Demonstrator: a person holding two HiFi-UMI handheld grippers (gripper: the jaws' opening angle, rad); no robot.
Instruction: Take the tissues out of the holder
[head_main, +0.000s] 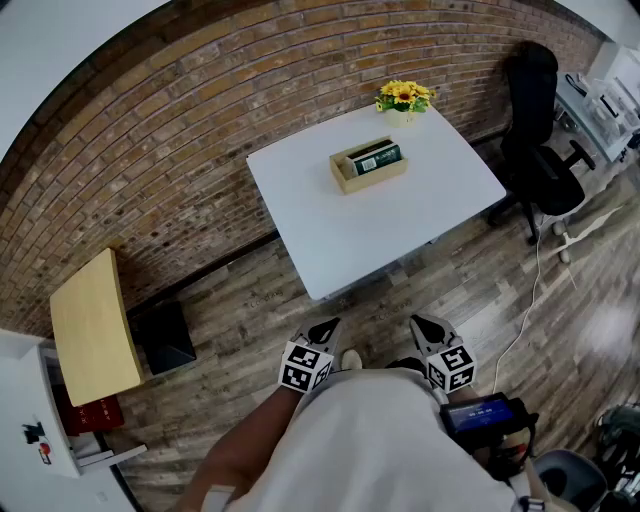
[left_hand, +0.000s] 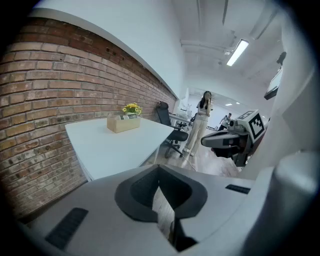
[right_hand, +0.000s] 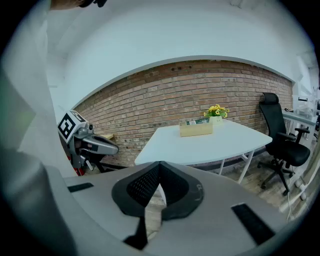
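A wooden tissue holder (head_main: 368, 167) stands on the white table (head_main: 400, 220), toward its far side, with a green tissue pack (head_main: 375, 158) in it. Both grippers hang close to the person's body, well short of the table's near corner and over the wood floor. My left gripper (head_main: 322, 330) is shut with nothing in it, its jaws meeting at the tips (left_hand: 159, 169). My right gripper (head_main: 428, 325) is likewise shut and holds nothing (right_hand: 160, 164). The holder (left_hand: 123, 123) looks small and distant in the left gripper view, and the holder (right_hand: 196, 129) is just as far off in the right gripper view.
A small pot of yellow flowers (head_main: 403, 97) stands right behind the holder. A black office chair (head_main: 535, 130) is at the table's right, and a low yellow side table (head_main: 92, 325) at the far left. A brick wall runs behind. A person (left_hand: 199, 125) stands far off.
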